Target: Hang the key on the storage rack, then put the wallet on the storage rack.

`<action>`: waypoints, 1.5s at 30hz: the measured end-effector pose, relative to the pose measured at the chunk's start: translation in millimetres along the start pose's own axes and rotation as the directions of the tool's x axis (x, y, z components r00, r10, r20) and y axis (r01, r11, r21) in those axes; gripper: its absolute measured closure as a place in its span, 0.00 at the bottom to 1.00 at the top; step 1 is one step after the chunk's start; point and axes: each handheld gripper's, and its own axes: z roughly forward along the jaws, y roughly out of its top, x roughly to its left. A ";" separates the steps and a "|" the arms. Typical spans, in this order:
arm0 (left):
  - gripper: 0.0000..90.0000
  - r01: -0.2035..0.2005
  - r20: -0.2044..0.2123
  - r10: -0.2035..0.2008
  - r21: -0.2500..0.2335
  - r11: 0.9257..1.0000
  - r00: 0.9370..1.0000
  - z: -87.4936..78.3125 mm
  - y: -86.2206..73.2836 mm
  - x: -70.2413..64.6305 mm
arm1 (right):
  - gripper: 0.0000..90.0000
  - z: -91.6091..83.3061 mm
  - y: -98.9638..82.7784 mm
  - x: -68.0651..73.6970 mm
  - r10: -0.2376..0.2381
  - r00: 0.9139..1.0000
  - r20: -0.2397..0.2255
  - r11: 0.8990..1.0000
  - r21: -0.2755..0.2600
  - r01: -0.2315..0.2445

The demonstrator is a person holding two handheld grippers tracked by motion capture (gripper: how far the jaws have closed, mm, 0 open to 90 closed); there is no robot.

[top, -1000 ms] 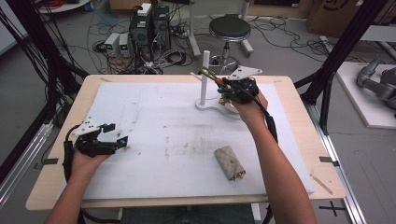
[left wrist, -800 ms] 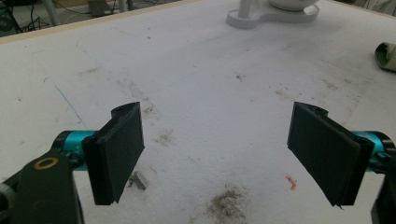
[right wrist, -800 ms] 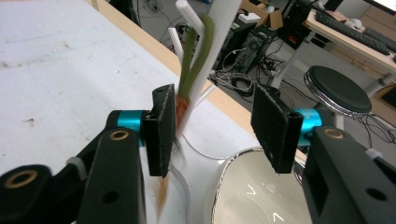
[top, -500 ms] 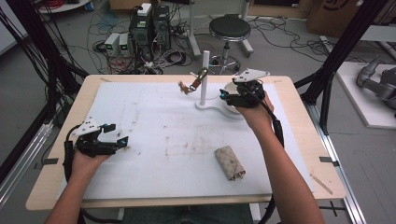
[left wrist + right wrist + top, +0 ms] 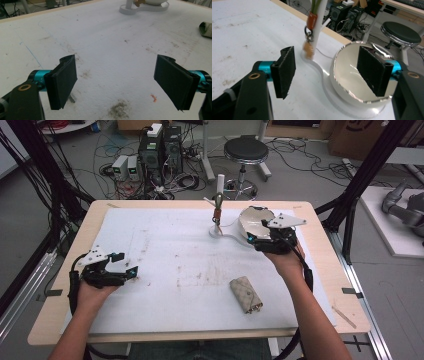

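The keychain (image 5: 217, 213) now hangs on its own from the side peg of the white stand (image 5: 220, 182). A second ago the right hand-held gripper (image 5: 252, 238) was up at that peg with the keychain between its jaws. Half a second ago it had let go and begun to draw back. Now it sits lower and nearer the person, over the round mirror dish (image 5: 252, 220) at the stand's foot. I judge the hanging step done, and what is left looks like pulling the hand away.

In the right gripper view the right hand-held gripper (image 5: 329, 65) has its jaws spread wide with nothing between them. One pad (image 5: 285, 71) stands short of the keychain (image 5: 311, 23) and the other stands over the mirror dish (image 5: 347, 75), which reflects it. The keychain's green strap, orange tag, ring and tan charm look slightly blurred, so it may be swinging a little.

The left hand-held gripper (image 5: 126, 264) rests at the near left of the worktop (image 5: 175, 245), well apart from the stand. In the left gripper view its jaws (image 5: 115, 77) also gape wide and hold nothing, over bare stained surface. A beige quilted pouch (image 5: 245, 295) lies untouched on the near right of the worktop, between the person and the stand.
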 end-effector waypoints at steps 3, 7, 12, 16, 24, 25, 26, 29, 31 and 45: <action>0.21 0.001 0.000 -0.001 -0.002 1.000 1.000 -0.2 -0.1 -0.4 | 0.33 -5.2 -12.3 0.1 0.006 1.000 -0.002 1.000 0.007 -0.006; 0.21 -0.003 0.002 0.003 -0.002 1.000 1.000 -0.5 0.1 -0.4 | 0.30 -12.0 -34.6 2.7 0.027 1.000 -0.003 0.999 0.034 -0.027; 0.21 -0.001 0.001 0.001 -0.002 1.000 1.000 -1.6 -0.7 -0.1 | 0.29 -18.3 -54.2 5.5 0.054 0.999 0.001 0.998 0.040 -0.054; 0.21 0.006 0.000 -0.006 -0.009 1.000 1.000 -1.6 -1.1 0.9 | 0.28 -20.9 -77.4 8.5 0.081 0.997 0.011 0.995 0.065 -0.081; 0.21 0.004 -0.013 -0.004 -0.004 1.000 1.000 -0.9 -2.0 4.7 | 0.24 -14.1 -93.1 10.5 0.104 0.995 0.002 0.990 0.092 -0.104; 0.21 0.006 -0.013 -0.006 -0.006 1.000 1.000 -1.5 -2.1 4.5 | 0.24 -12.8 -93.4 9.4 0.103 0.995 -0.002 0.991 0.091 -0.103; 0.21 0.004 -0.012 -0.004 -0.005 1.000 1.000 -1.7 -2.2 4.5 | 0.24 -12.8 -93.4 9.4 0.103 0.995 -0.002 0.991 0.091 -0.103; 0.21 0.006 -0.009 -0.006 -0.012 1.000 1.000 -1.6 -2.5 4.3 | 0.24 -12.8 -93.7 8.8 0.112 0.994 0.005 0.990 0.090 -0.112; 0.21 0.007 -0.005 -0.007 -0.015 1.000 1.000 -1.5 -2.4 4.1 | 0.23 -13.3 -94.9 7.8 0.125 0.992 0.010 0.988 0.087 -0.126; 0.21 -0.001 -0.005 0.001 -0.011 1.000 1.000 -0.8 -0.1 2.0 | 0.23 -15.6 -95.8 4.6 0.133 0.991 0.033 0.988 0.080 -0.135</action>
